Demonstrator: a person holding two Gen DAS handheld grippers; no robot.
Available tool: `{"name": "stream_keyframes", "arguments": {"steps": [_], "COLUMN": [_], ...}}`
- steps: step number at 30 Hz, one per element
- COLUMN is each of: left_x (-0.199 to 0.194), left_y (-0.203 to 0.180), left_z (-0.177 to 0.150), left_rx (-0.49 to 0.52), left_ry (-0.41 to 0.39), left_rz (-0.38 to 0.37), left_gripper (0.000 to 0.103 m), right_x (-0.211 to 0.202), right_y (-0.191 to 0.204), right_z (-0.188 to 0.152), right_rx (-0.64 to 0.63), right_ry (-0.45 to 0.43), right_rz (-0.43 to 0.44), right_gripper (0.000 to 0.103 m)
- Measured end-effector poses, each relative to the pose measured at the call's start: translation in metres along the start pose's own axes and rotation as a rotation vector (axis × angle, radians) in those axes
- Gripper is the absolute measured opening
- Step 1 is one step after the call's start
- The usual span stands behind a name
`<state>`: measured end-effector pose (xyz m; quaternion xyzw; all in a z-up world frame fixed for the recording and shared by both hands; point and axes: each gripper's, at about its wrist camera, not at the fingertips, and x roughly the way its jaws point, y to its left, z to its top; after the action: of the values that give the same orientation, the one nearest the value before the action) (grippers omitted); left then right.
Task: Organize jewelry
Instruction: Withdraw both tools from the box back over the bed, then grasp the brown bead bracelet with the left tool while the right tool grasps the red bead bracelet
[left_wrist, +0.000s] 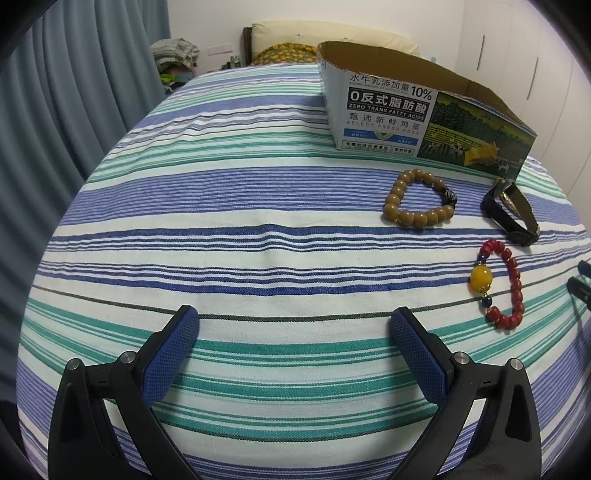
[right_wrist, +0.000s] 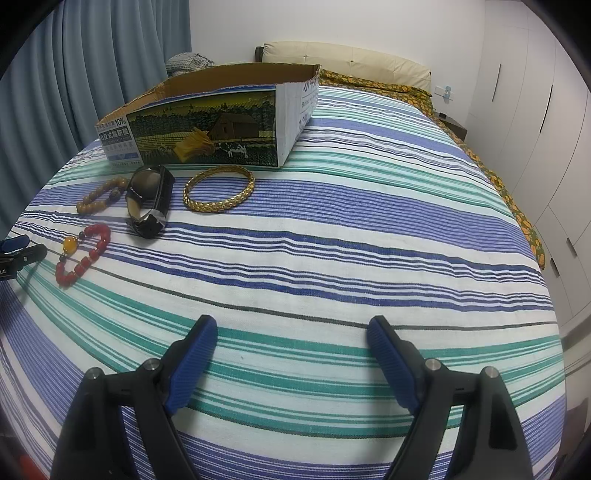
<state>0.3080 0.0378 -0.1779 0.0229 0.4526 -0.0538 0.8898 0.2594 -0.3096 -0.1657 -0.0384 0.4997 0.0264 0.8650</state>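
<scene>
Both pairs of jaws are spread wide and nothing is held between them. The left gripper (left_wrist: 294, 325) is poised over bare striped bedspread (left_wrist: 229, 229), with the jewelry ahead and to its right; the right gripper (right_wrist: 291, 332) is likewise poised over bare cloth, with the jewelry well apart, ahead and to its left.

Four pieces are laid on the bed in front of an open cardboard box (right_wrist: 207, 125), presumably the place meant for them. Nearest the left gripper is the red bead bracelet (left_wrist: 502, 284) with its yellow bead. It is judged light and limp, likely strung on elastic, so it would sag when lifted; a pinch across one run of beads is advised, as the beads are round and may roll out of a shallow grip. The same is expected of the brown bead bracelet (left_wrist: 417, 201). The black watch (right_wrist: 147, 201) is stood on its strap just beside the brown beads; it is judged the heaviest piece, and it is best taken across the strap rather than the glass face. The gold bangle (right_wrist: 219, 188) is seen only in the right wrist view, close before the box wall; it appears stiff and smooth, thin against the cloth, and may slip unless one rim is pinched.

The soft bedspread will give under pressure. Ample open bed is left to the right of the pieces, while the box wall bounds the far side and its raised rim must be cleared.
</scene>
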Motion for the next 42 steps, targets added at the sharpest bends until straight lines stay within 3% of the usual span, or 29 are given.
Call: {"name": "stream_keyframes", "arguments": {"steps": [13, 18, 22, 26, 31, 35, 38, 41, 42], "left_x": [0.005, 0.004, 0.001, 0.009, 0.037, 0.061, 0.068, 0.065, 0.062], "left_y": [-0.003, -0.001, 0.006, -0.005, -0.038, -0.058, -0.059, -0.059, -0.058], "left_z": [0.006, 0.007, 0.022, 0.055, 0.091, 0.095, 0.092, 0.088, 0.087], "left_rx": [-0.048, -0.027, -0.089, -0.086, 0.049, 0.16, 0.177, 0.18, 0.171], "left_ry": [0.042, 0.051, 0.002, -0.029, -0.019, 0.009, 0.024, 0.019, 0.014], "left_rz": [0.031, 0.004, -0.15, -0.23, -0.193, -0.087, -0.092, -0.106, -0.111], "left_gripper": [0.103, 0.103, 0.103, 0.103, 0.102, 0.102, 0.102, 0.091, 0.082], "right_x": [0.001, 0.001, 0.001, 0.001, 0.001, 0.001, 0.001, 0.001, 0.001], "right_y": [0.0, 0.0, 0.001, 0.001, 0.001, 0.001, 0.001, 0.002, 0.001], "right_z": [0.0, 0.0, 0.0, 0.0, 0.0, 0.0, 0.0, 0.0, 0.0], "right_rx": [-0.001, -0.001, 0.0, 0.001, 0.0, 0.001, 0.0, 0.001, 0.0], "right_ry": [0.001, 0.001, 0.001, 0.001, 0.001, 0.001, 0.002, 0.001, 0.002], "right_rz": [-0.002, -0.002, 0.0, 0.0, 0.0, 0.0, 0.0, 0.0, 0.0], "right_gripper": [0.086, 0.086, 0.086, 0.087, 0.087, 0.087, 0.087, 0.087, 0.087]}}
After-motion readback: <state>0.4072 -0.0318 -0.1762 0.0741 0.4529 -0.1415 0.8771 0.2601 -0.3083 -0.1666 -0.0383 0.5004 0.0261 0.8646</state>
